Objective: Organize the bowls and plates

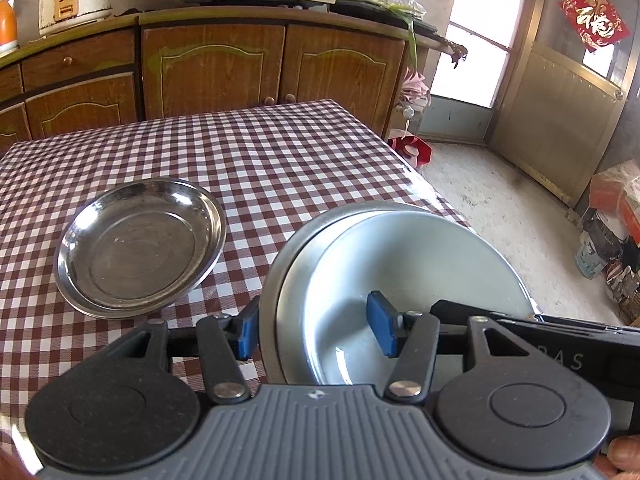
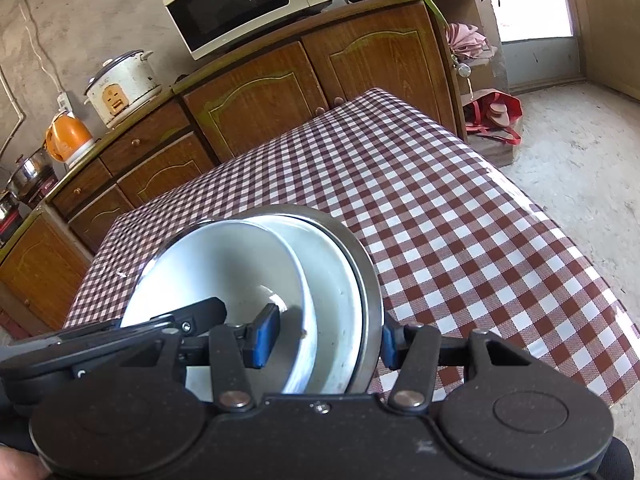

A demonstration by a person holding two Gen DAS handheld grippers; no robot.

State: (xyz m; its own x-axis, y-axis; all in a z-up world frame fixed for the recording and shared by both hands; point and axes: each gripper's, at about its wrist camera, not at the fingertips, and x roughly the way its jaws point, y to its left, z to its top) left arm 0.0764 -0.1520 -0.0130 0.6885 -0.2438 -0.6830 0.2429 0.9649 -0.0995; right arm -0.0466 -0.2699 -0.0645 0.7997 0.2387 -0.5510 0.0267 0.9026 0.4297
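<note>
In the left wrist view I have my left gripper clamped across the near rim of a nested stack low and right of centre: a steel plate outermost, a second shallow metal dish inside it, and a white bowl innermost; one blue pad sits outside the steel rim, the other on the bowl's inner wall. The stack is tipped, its open face turned toward the right of the frame. At centre left an empty round steel plate with a flat bottom and flared, scuffed rim lies flat on the checked tablecloth. In the right wrist view my right gripper grasps the same stack at lower centre, one pad inside the white bowl, the other outside the steel plate, the middle dish between them. Here the glossy bowl's hollow faces lower left, and the rims stand steeply tilted above the red and white cloth. I cannot tell whether the stack touches the table.
</note>
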